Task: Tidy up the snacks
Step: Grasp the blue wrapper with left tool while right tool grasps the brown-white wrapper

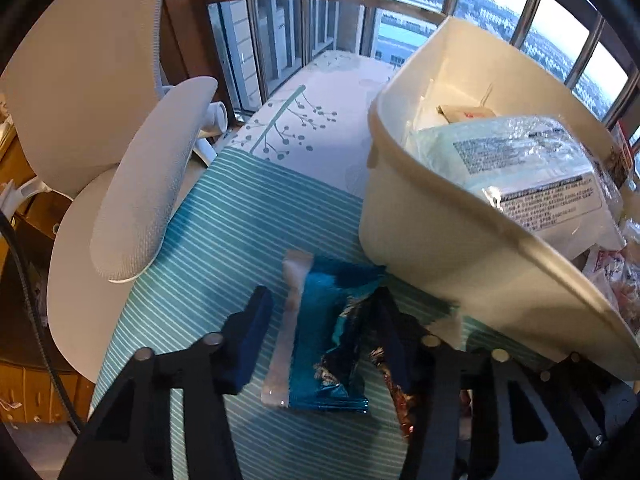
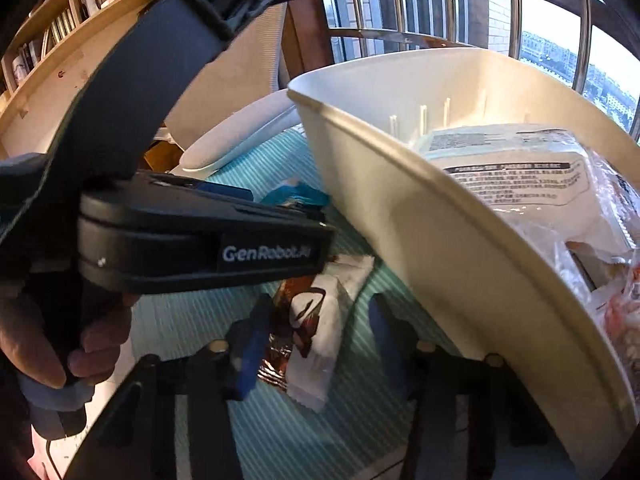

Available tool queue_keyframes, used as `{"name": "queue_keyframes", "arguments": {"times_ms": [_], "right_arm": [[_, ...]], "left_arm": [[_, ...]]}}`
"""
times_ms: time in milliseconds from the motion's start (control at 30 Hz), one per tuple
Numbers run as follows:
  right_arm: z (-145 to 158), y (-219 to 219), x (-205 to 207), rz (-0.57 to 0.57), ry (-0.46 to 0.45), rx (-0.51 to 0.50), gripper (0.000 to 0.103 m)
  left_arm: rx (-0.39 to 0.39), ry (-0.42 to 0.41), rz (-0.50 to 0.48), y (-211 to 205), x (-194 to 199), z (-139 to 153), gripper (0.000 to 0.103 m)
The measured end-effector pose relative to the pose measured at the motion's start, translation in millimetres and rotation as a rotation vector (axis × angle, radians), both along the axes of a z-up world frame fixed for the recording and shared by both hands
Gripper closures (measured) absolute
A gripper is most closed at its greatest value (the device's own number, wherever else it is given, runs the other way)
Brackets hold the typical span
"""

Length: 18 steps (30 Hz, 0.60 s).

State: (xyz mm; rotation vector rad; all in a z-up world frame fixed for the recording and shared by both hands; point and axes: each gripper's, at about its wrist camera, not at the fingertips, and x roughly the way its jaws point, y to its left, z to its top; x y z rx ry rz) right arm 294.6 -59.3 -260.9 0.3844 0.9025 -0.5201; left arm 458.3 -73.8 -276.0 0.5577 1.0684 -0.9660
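We tilt our left gripper [image 1: 320,320] steeply down over the striped tablecloth [image 1: 224,216], its jaws partly spread around the blue snack packet [image 1: 328,344]; whether the pads press we cannot tell. Our right gripper [image 2: 316,336] likewise straddles the brown-and-white snack packet [image 2: 316,332]. The cream tub [image 1: 440,240] of snacks stands just right. A hand [image 2: 52,344] grips the left handle.

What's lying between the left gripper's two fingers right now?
In the left wrist view, the left gripper straddles a blue foil snack packet with a clear sealed edge, lying on the striped tablecloth.
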Motion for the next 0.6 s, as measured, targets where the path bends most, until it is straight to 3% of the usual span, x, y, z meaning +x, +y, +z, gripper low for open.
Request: {"name": "queue_keyframes", "arguments": {"times_ms": [133, 300, 600], "right_arm": [[1, -5, 0, 0.006, 0.009, 0.014, 0.069], [3, -7, 2, 0.031, 0.038, 0.045, 0.076], [9, 12, -14, 0.152, 0.104, 0.11, 0.083]], "left_arm": [[-0.033, -0.013, 0.05, 7, -4, 1, 0.074], [-0.09, 0.054, 0.139, 23, -6, 2, 0.077], [-0.073, 0.129, 0.278, 44, -25, 4, 0.078]]}}
